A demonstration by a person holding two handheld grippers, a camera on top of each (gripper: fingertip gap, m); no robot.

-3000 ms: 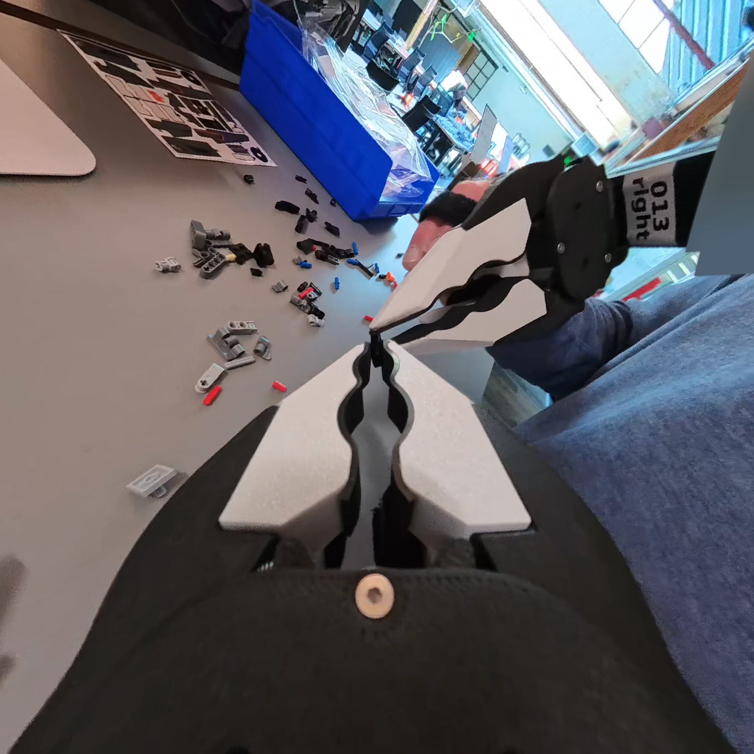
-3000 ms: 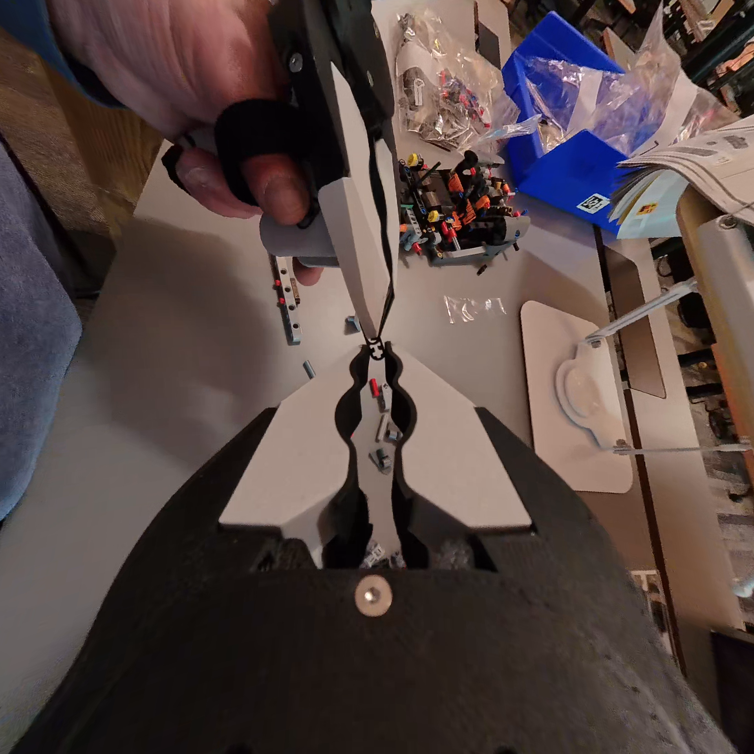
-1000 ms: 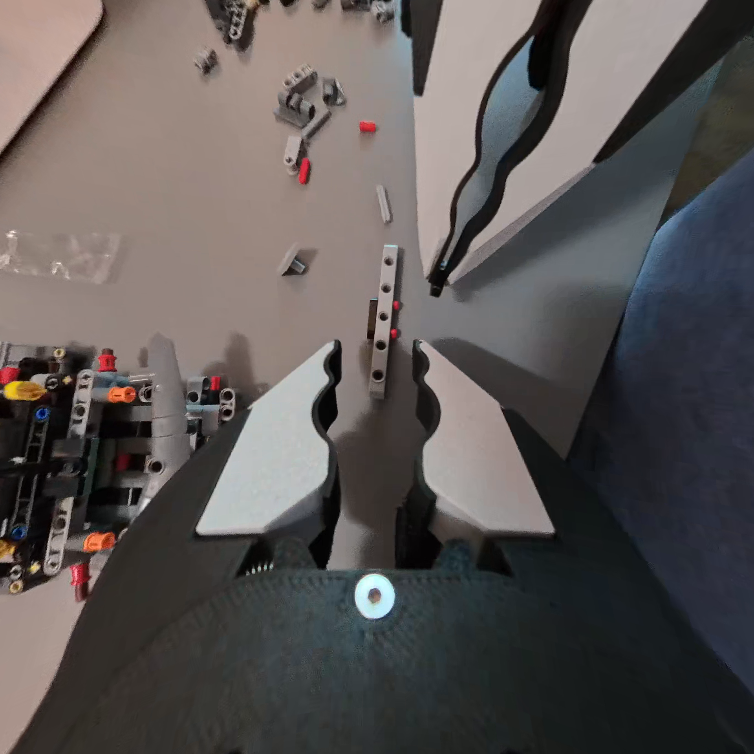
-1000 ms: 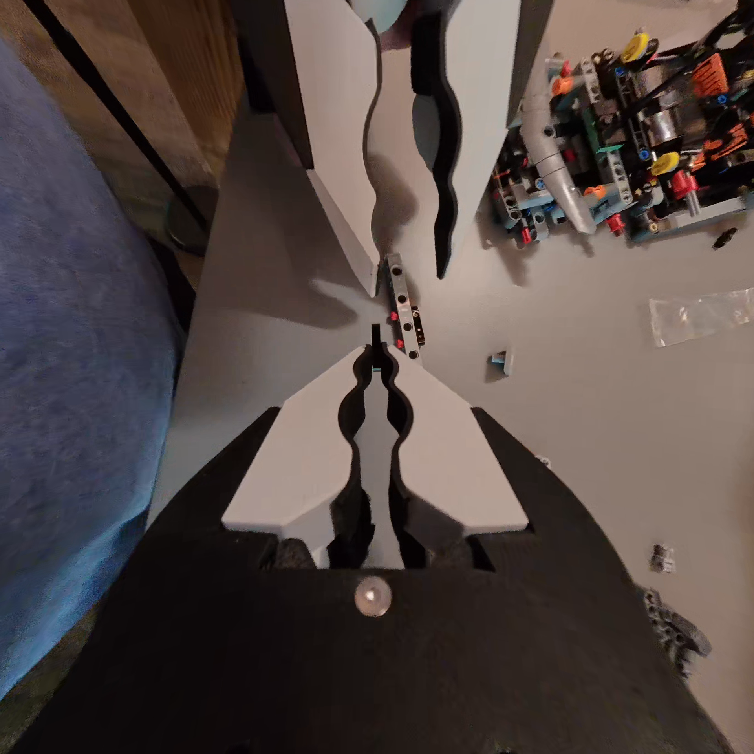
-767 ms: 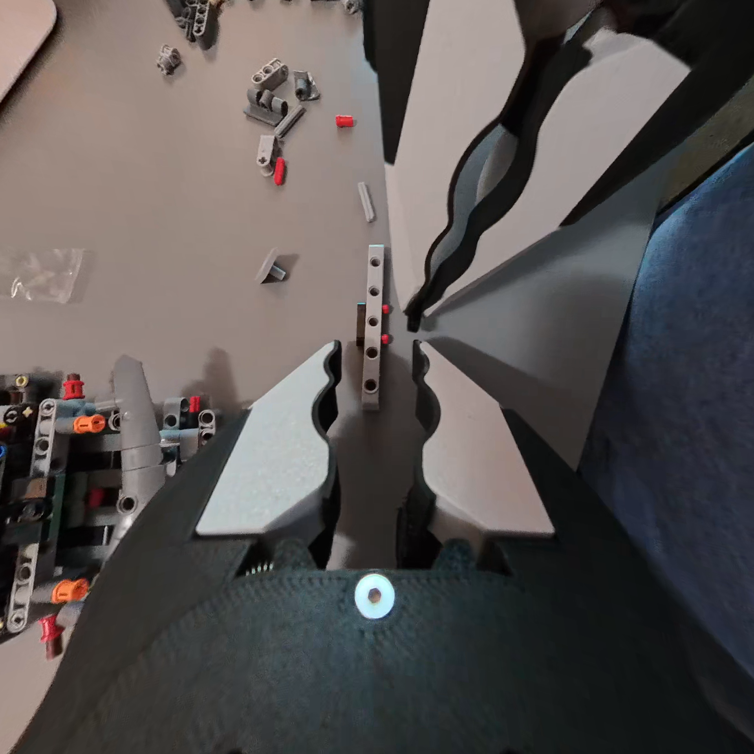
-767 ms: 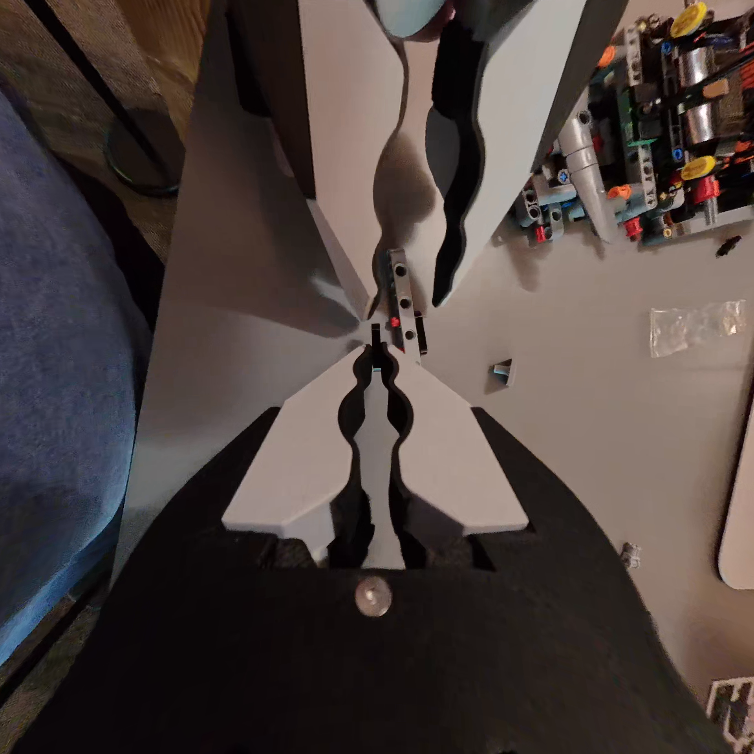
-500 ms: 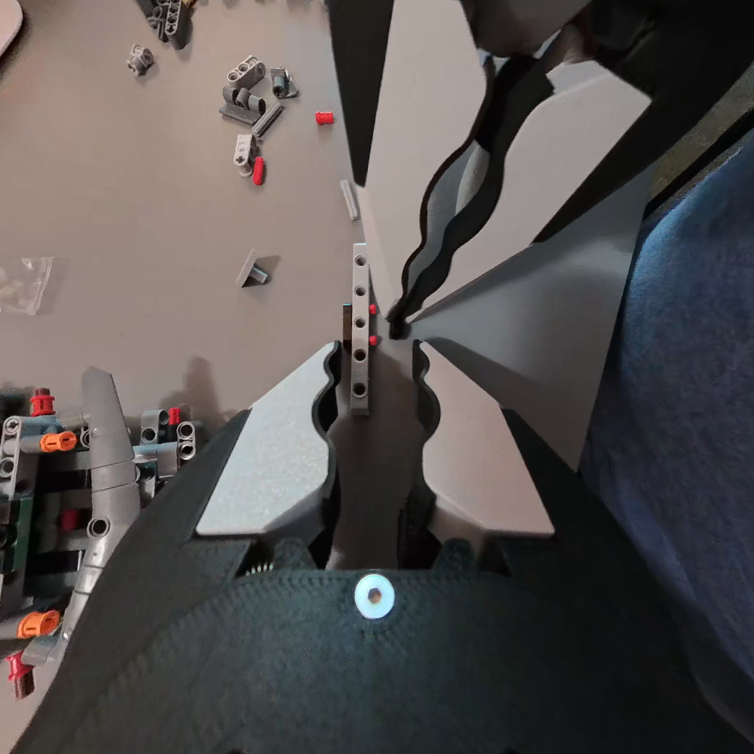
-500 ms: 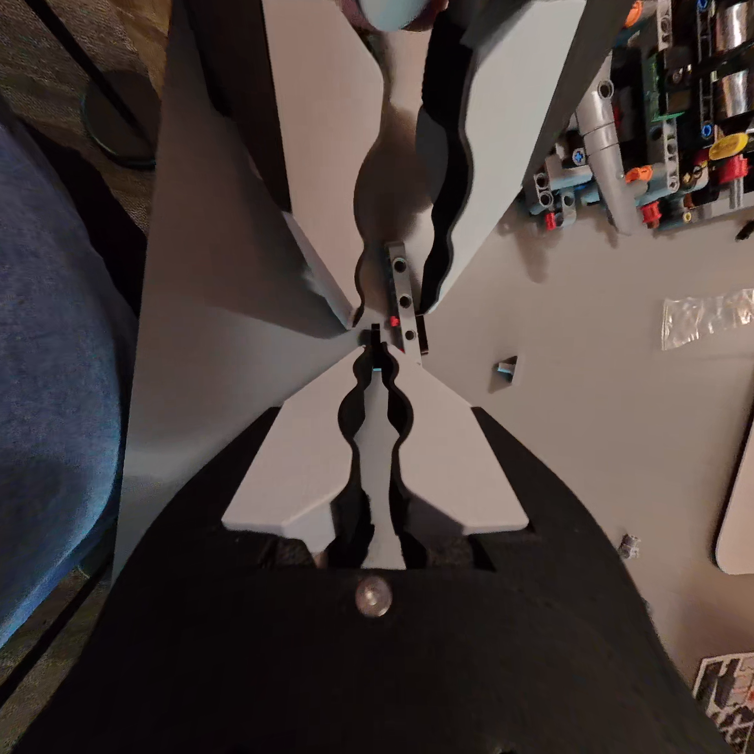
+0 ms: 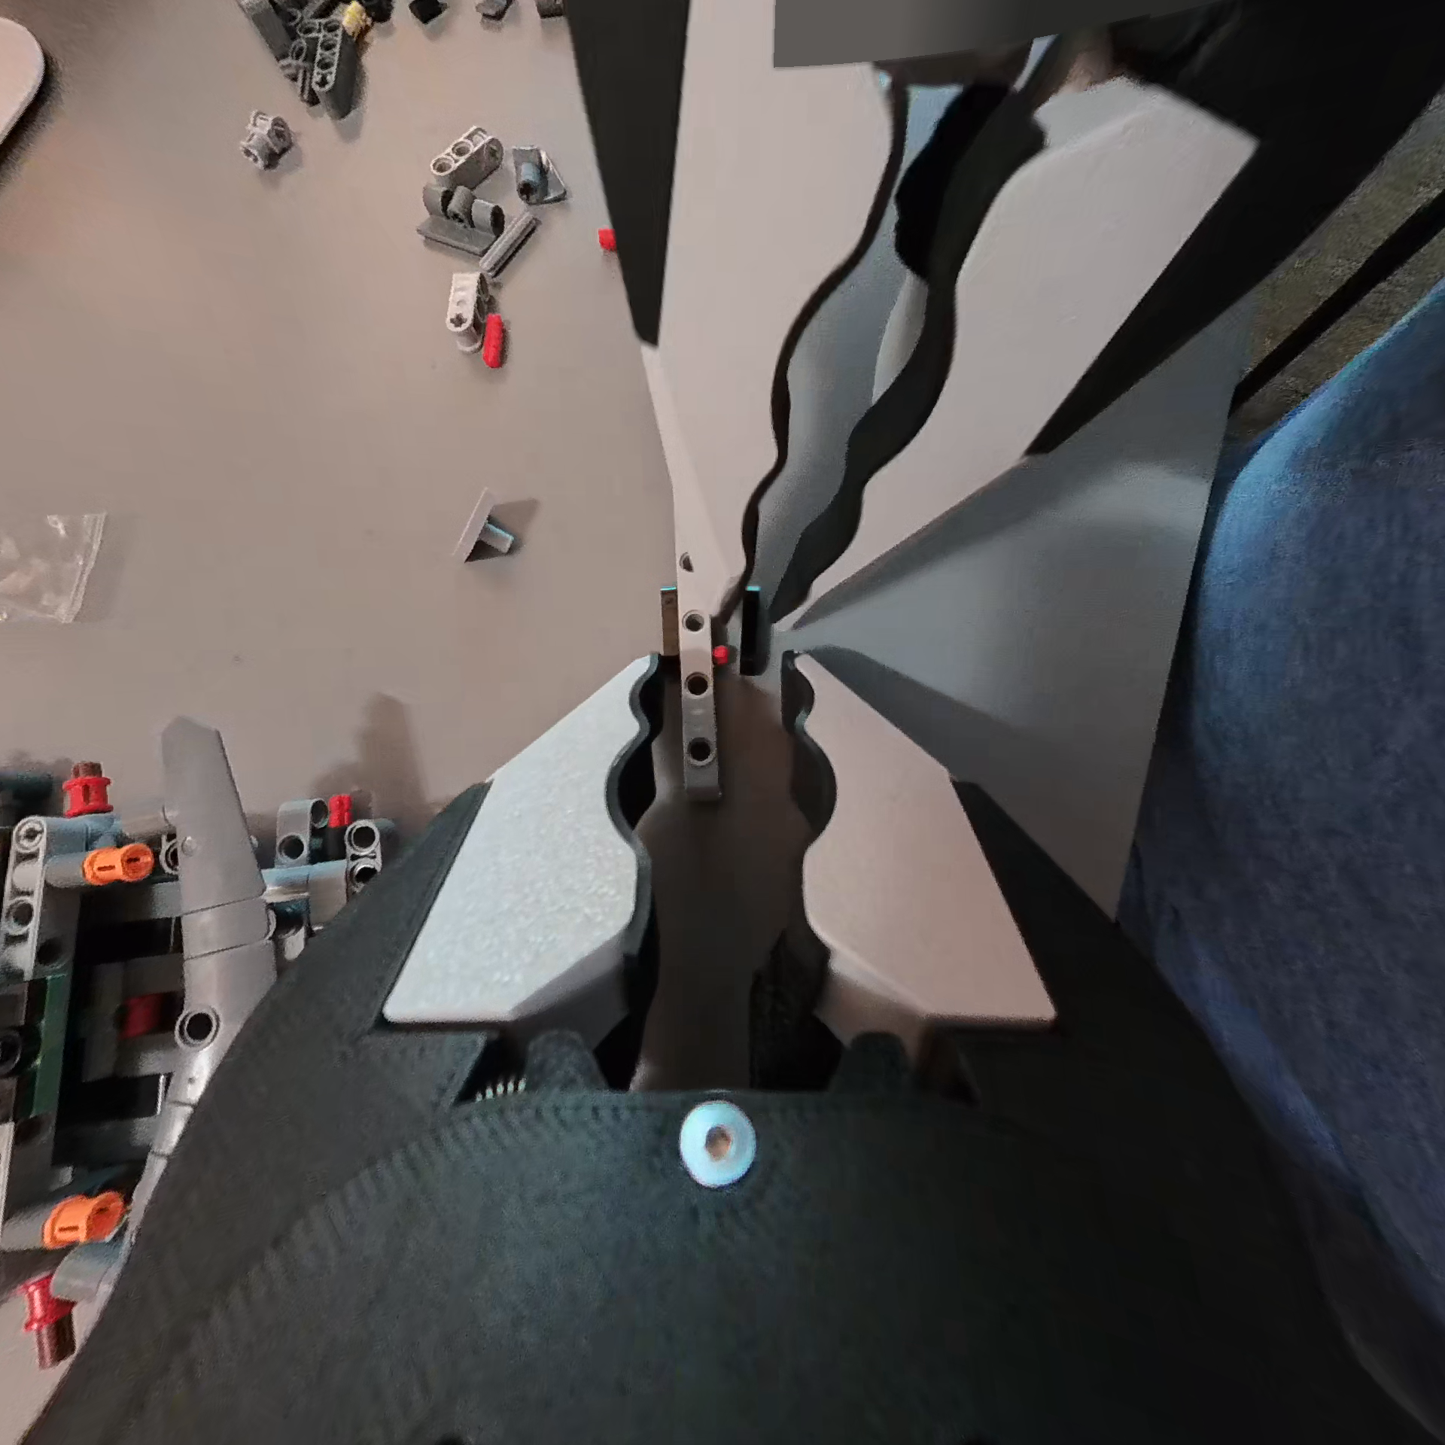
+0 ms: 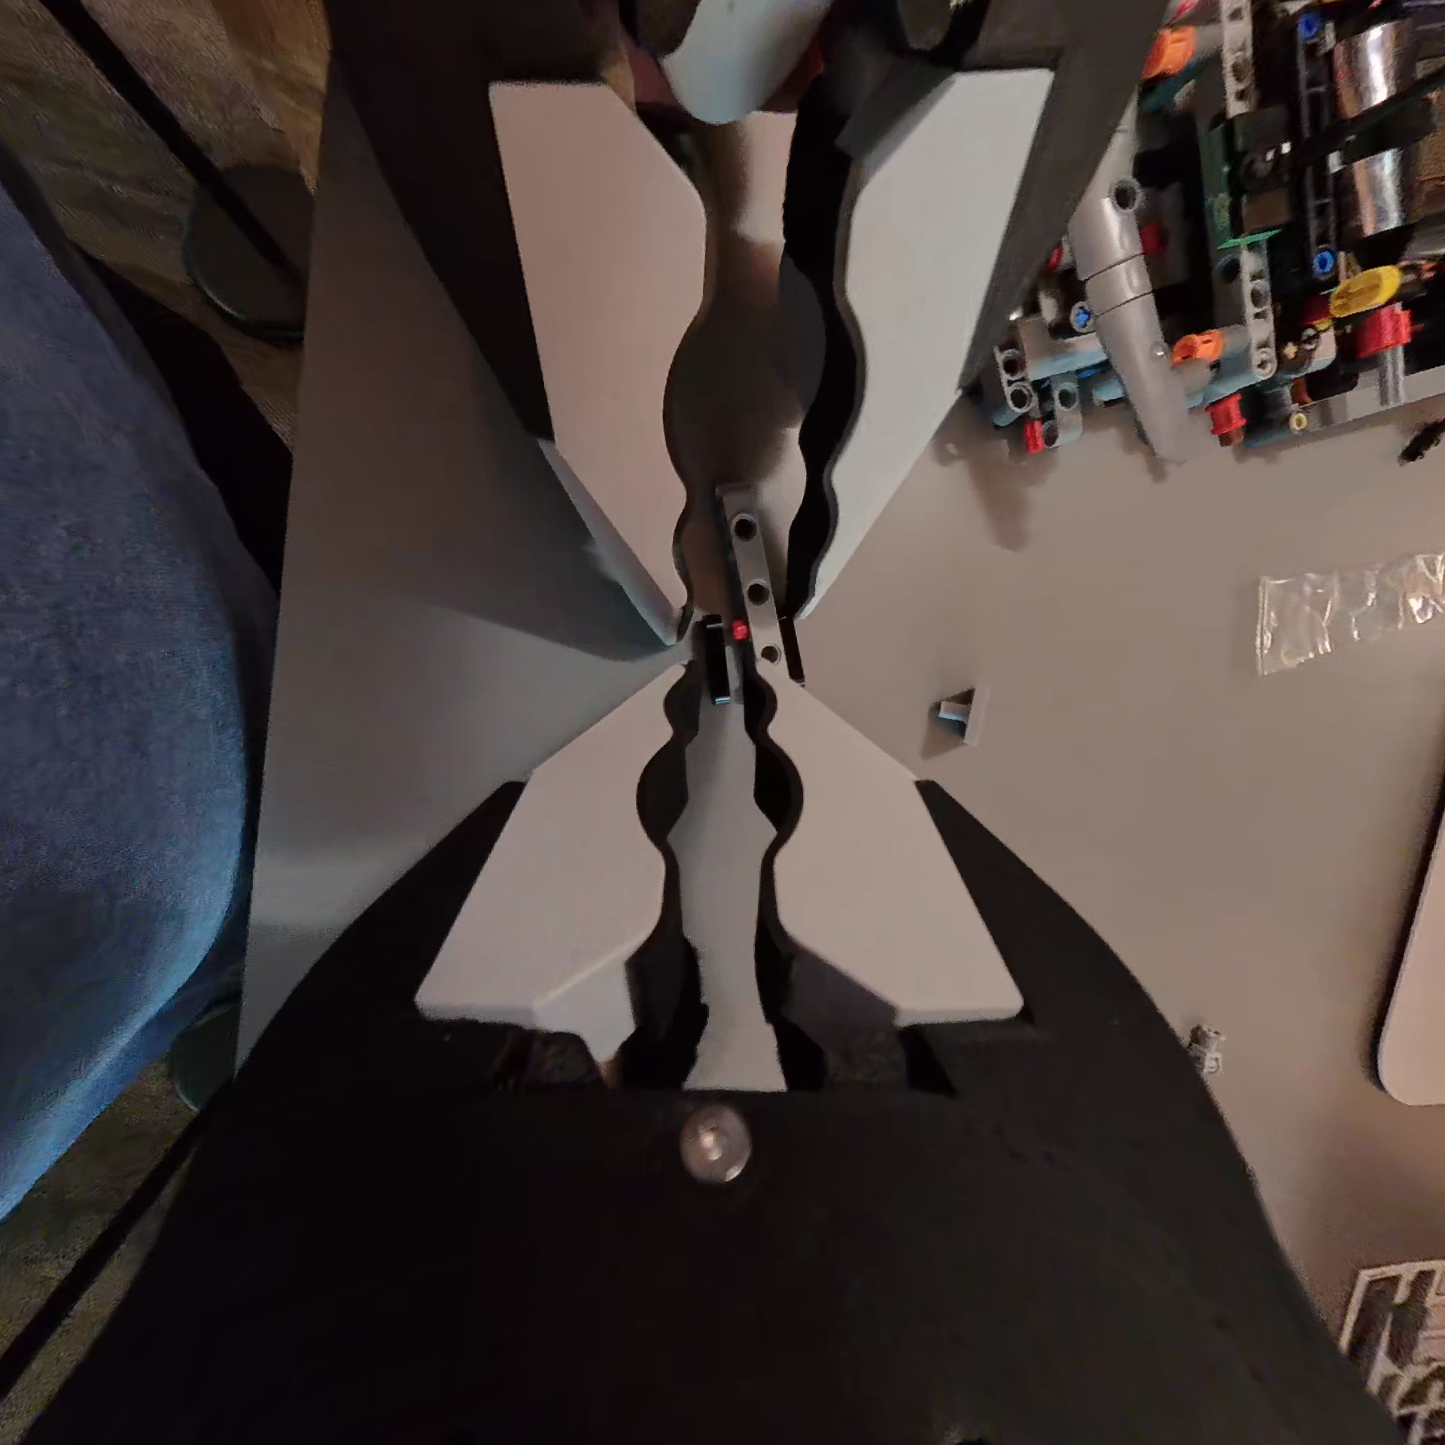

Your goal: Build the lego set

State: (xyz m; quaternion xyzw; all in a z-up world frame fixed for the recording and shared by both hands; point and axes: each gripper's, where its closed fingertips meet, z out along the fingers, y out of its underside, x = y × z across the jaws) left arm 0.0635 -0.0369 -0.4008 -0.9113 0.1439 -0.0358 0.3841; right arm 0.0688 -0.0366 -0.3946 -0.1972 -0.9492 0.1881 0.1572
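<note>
A grey beam with holes (image 9: pixel 698 708) lies on the grey table (image 9: pixel 274 438), with a red pin (image 9: pixel 720 654) sticking out of its side and a black piece on its far side. My left gripper (image 9: pixel 719 665) is open, its fingers on either side of the beam's near end. My right gripper (image 10: pixel 723 696) is shut on a small black piece (image 10: pixel 715 661) and holds it beside the beam (image 10: pixel 751 563), at the red pin (image 10: pixel 738 629). The two grippers meet tip to tip; the right gripper (image 9: pixel 754 618) comes in from the top of the left wrist view.
The partly built model (image 9: pixel 156 938) stands at the left, also in the right wrist view (image 10: pixel 1251 274). Loose grey parts (image 9: pixel 469 203), a grey wedge piece (image 9: pixel 489 532) and a clear bag (image 10: pixel 1353 610) lie on the table. Blue fabric (image 9: pixel 1290 782) lies beyond the table edge. My two grippers' fingertips are within a few centimetres of each other.
Both grippers have closed in on each other. My left gripper slid forward around the beam. My right gripper brought the black piece up to the beam's red pin.
</note>
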